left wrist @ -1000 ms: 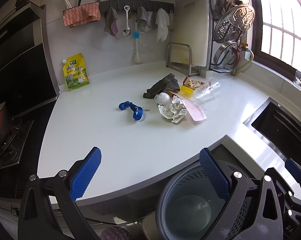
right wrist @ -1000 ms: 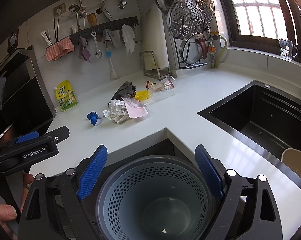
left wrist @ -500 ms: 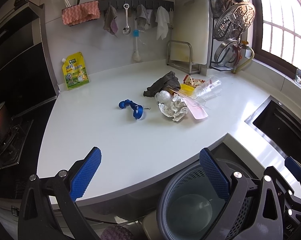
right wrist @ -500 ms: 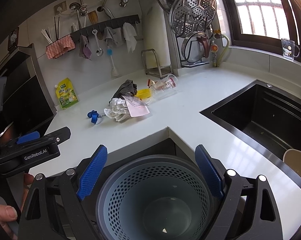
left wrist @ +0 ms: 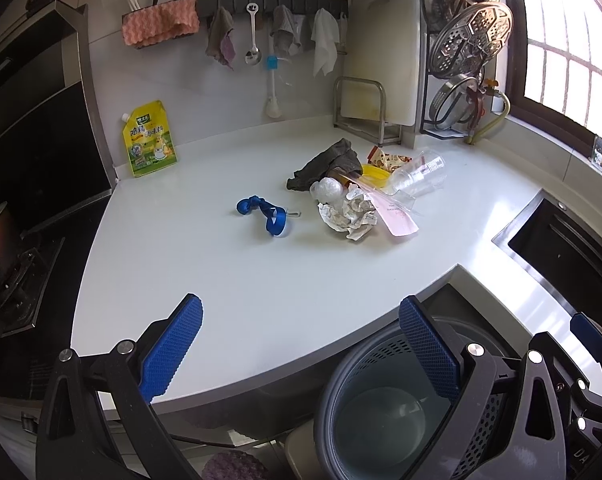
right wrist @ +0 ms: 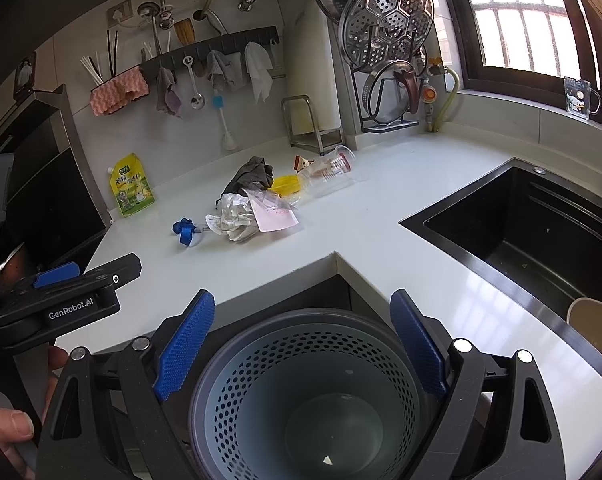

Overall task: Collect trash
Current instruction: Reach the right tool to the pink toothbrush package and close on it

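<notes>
Our left gripper (left wrist: 301, 354) is wide open and holds nothing. Its blue pads (left wrist: 169, 354) hang over the front edge of the white counter (left wrist: 261, 280). Our right gripper (right wrist: 301, 344) is wide open too, and it is empty. It sits right above the grey bin (right wrist: 305, 392) with little holes in its wall. The bin stands on the floor, tucked into the inner corner of the counter. We can see only one tiny white scrap (right wrist: 327, 460) at the bottom of it.

From the right camera we see the left gripper off to the side, with a thumb (right wrist: 13, 426) beside it.

Farther out, the trash lies in a heap near the middle of the counter, well apart from both grippers. Closest to us is a crumpled white paper (left wrist: 351, 214). A pink slip (left wrist: 395, 216) lies just beside it, touching it. A blue strap (left wrist: 267, 214) lies alone, a little to the left of the heap. Behind the paper are a dark grey rag (left wrist: 329, 162), a yellow lid (left wrist: 375, 172) and a snack wrapper (left wrist: 387, 159). A clear plastic cup (left wrist: 423, 174) lies on its side next to them.

A yellow pouch (left wrist: 149, 140) leans on the wall at the back left. The black sink (right wrist: 533, 216) is on the right.
</notes>
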{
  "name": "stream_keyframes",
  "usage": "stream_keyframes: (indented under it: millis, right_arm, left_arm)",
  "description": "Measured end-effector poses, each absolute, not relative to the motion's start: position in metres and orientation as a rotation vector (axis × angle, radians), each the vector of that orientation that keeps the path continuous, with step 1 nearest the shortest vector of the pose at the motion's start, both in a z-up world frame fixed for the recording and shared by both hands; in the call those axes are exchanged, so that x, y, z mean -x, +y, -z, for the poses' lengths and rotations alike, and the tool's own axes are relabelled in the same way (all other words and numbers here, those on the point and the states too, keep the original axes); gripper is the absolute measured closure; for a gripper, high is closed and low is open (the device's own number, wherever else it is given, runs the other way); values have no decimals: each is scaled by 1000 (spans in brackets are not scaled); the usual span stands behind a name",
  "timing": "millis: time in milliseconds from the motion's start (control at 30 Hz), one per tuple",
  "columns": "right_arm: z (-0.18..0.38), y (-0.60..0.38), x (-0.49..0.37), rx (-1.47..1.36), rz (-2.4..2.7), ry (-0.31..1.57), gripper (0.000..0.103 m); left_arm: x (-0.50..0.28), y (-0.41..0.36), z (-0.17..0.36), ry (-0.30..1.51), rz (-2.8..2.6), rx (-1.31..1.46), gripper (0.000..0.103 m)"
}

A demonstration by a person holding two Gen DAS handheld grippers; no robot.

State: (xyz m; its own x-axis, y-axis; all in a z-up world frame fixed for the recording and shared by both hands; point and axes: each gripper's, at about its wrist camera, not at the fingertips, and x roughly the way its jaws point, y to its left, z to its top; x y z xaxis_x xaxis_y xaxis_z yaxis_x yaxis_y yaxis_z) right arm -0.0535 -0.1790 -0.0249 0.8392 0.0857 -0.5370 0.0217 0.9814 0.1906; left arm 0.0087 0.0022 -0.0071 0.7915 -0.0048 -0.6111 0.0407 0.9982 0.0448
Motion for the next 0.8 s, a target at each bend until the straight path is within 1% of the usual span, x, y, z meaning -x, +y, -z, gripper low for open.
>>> stream_keyframes:
  millis: [400, 633, 800]
  right_arm:
    - [46, -183, 22, -187, -49, 615, 18]
    - [44, -189, -12, -187, -62, 620, 18]
    - [40, -197, -45, -202, -79, 628, 18]
  left_arm:
    - [-30, 29, 22, 687, -15, -3, 6]
    - [-53, 38, 26, 676, -26, -6, 6]
    - [-82, 37, 39, 707, -32, -27, 6]
